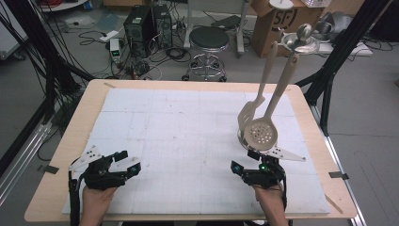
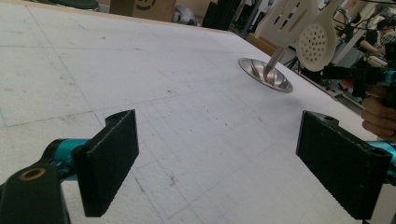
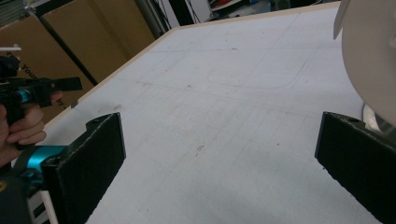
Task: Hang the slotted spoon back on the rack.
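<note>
A metal utensil stand rises from a round base [image 1: 243,139] on the right of the white foam board [image 1: 188,141]. A cream perforated skimmer [image 1: 261,133] and a cream slotted spatula [image 1: 247,113] hang from its top disc [image 1: 301,41]. My right gripper [image 1: 244,161] is open just in front of the base, holding nothing. My left gripper [image 1: 128,161] is open at the near left, also holding nothing. The left gripper view looks between its own open jaws [image 2: 224,154] to the base [image 2: 264,74], skimmer [image 2: 316,44] and spatula [image 2: 287,18]. In the right gripper view, the skimmer [image 3: 371,51] hangs close above the right jaw of my open gripper [image 3: 224,154].
The board lies on a wooden table [image 1: 94,89] whose rim shows all around. Beyond the far edge are a black stool [image 1: 208,40], computer towers [image 1: 141,28] and cardboard boxes [image 1: 277,23]. Black frame legs [image 1: 334,66] stand at both sides.
</note>
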A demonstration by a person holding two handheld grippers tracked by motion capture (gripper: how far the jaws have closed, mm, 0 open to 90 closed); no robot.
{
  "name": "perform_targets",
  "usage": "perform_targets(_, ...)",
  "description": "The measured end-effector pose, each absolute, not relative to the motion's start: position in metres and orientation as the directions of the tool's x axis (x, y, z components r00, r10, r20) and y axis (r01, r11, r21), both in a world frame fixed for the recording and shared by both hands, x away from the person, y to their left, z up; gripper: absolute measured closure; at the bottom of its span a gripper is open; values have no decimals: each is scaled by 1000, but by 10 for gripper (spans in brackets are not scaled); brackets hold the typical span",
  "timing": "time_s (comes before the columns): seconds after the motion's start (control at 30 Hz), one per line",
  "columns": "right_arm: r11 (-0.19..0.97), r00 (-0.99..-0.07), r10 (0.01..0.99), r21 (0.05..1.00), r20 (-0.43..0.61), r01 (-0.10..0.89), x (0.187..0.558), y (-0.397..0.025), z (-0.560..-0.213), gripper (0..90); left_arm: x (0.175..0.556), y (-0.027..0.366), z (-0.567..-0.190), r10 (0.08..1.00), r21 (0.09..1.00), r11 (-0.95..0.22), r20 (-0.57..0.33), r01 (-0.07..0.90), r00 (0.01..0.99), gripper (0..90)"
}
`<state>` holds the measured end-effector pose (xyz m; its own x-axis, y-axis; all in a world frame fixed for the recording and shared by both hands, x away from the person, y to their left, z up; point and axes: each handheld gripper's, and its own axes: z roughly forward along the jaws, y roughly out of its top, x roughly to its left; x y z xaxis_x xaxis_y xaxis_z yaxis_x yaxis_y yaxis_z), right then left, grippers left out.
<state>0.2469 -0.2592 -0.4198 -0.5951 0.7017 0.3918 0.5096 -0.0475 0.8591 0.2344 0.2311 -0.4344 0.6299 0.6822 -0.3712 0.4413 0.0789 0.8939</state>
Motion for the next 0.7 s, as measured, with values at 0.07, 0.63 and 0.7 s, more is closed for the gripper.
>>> perform_targets(0.07,-50,-592,705,860,390,507,247,-261,-421,12,235,230,-435,680,892,73,-372,447,632,137)
perform_targets(0.63,-68,-577,715,860,396,505,246,-264,-422,12,236,227,-437,677,888,61,-373,456,635,137)
perform_targets(0.7,-70,-576,714,860,397,506,246,-264,-422,12,236,227,-437,675,887,61,-374,457,636,138)
